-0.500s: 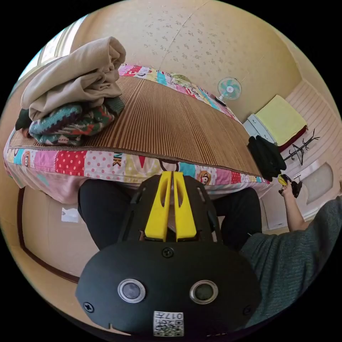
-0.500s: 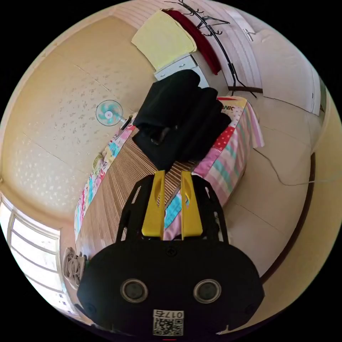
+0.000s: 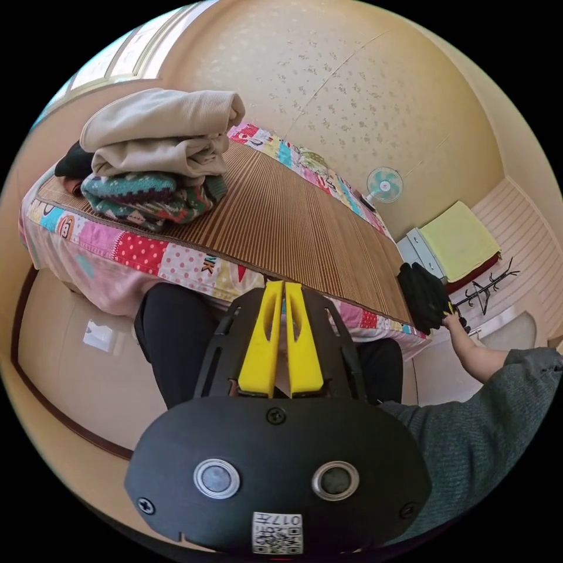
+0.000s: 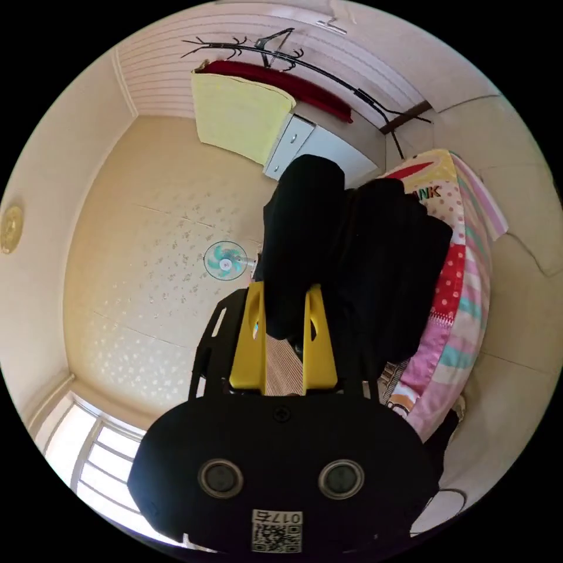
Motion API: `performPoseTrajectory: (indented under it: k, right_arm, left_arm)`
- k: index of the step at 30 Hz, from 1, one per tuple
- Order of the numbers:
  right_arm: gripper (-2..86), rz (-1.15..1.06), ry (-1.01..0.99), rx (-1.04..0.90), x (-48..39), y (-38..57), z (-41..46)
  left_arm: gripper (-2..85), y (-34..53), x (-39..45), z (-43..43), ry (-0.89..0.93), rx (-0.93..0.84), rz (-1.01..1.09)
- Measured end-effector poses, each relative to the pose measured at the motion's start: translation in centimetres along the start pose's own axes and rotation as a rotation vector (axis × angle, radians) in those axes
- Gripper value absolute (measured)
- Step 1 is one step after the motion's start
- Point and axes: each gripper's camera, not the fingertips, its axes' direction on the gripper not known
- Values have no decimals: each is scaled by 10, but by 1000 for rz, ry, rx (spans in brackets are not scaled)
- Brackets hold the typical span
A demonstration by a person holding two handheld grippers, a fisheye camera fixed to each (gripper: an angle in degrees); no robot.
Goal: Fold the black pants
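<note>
- Pants (image 4: 352,252), black and soft, lie bunched in thick rounded folds at a corner of the bed, part on the ribbed mat and part over the patchwork edge.
- In the right gripper view the right gripper (image 4: 284,293) has its two flat yellow jaws spread apart, with one rolled lobe of the black pants between them; whether both jaws press the cloth cannot be told.
- In the left gripper view the left gripper (image 3: 284,287) has its yellow jaws closed together with nothing between them, held low in front of the bed edge and above the person's dark-clad legs (image 3: 176,346).
- Far across the bed in that same view, the person's other arm, in a grey knit sleeve (image 3: 487,410), reaches to the black pants (image 3: 423,296) at the far corner.
- The mat (image 3: 293,223) is brown with fine straight ribs, laid over a quilt (image 3: 146,258) of bright squares, dots and cartoon prints.
- A stack of folded clothes (image 3: 158,158) sits at the near end of the mat: smooth beige ribbed fabric on top, a chunky patterned teal knit beneath.
- A small round teal fan (image 4: 224,260) stands by the speckled cream wall.
- A yellow cloth (image 4: 237,117) drapes flat over a white drawer unit (image 4: 305,146).
</note>
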Motion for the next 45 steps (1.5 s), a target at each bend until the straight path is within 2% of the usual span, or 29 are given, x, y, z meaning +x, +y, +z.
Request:
performPoseTrajectory:
  k: [4,7,9,11,13,18,21,25,27,29,34,38,40,41,43,45]
  right_arm:
    - [71,-359,33,-71,-111,-6,12]
    - [71,-649,-150,-184,-185,24,33]
    - [74,-947,-244,-343,-232,81,52]
    - [74,-1109,-316,-473,-248,134,62]
    - [73,-1178,-398,-600,-246,189,72]
    - [57,-961,-552,-1008,-163,329,116]
    - [24,-858,-606,-1165,-124,374,115]
    - [29,-621,-598,-1047,-81,343,97]
    - [48,-485,-579,-915,-51,298,88]
    - [75,-433,-519,-859,-35,270,87]
    - [139,-425,-332,-1017,-19,242,127]
    - [134,-199,-598,-1090,-10,254,166]
    - [104,-75,-728,-1063,-15,259,176]
    - [63,-24,-894,-1024,-30,262,176]
    - [33,-79,-968,-999,-67,262,173]
    - [20,-236,-969,-975,-125,254,161]
  left_arm:
    - [-5,0,-15,-16,23,53,-56]
    - [-6,-7,-21,-16,50,60,-83]
    - [-6,-12,-20,-14,65,67,-86]
    - [-6,-20,-15,-10,83,81,-80]
    - [-6,-25,-10,-4,96,75,-69]
    - [-6,-36,-2,10,93,26,-36]
    - [-6,-41,-6,12,91,10,-45]
    - [-6,-45,-17,13,95,12,-76]
    - [-6,-46,-20,16,110,13,-80]
    - [-5,-49,-19,26,137,-3,-73]
    - [24,-57,7,52,201,-50,18]
    - [63,-65,52,83,291,-130,149]
    - [83,-70,78,98,318,-188,234]
    - [98,-74,96,108,328,-240,293]
    - [118,-79,123,118,331,-288,378]
    - [131,-84,149,119,312,-284,467]
